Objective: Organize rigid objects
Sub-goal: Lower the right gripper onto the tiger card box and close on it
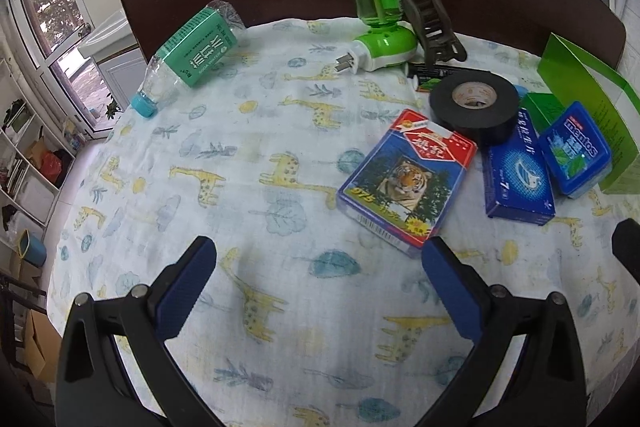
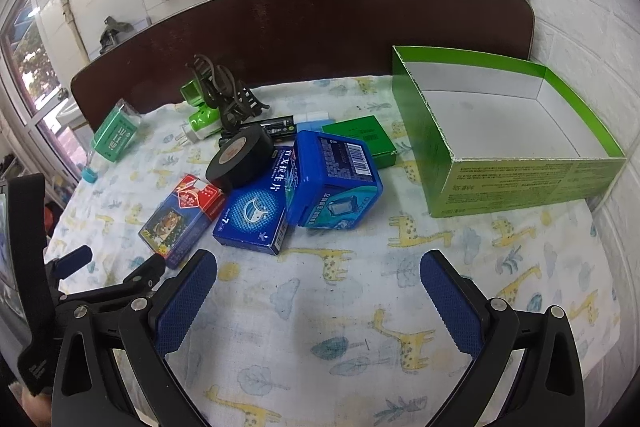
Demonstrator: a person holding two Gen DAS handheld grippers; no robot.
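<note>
Fingers of both grippers are spread wide and hold nothing: the left gripper (image 1: 319, 259) and right gripper (image 2: 318, 271) hover over the giraffe-print cloth (image 1: 256, 163) near the table's front edge. Toward the far right corner sits an open green box (image 2: 516, 183), its white inside bare. Left of it lies a cluster: a blue Mentos tub (image 2: 336, 183) touching a blue carton (image 2: 256, 211), with black tape (image 2: 242, 159) leaning on the carton's far end. A tiger card pack (image 2: 180, 219) lies just left of the carton. Behind the tape are a green plug-in device (image 1: 380, 35) and a brown hair claw (image 1: 428, 15). A bottle (image 1: 188, 55) lies on its side at the far left edge.
</note>
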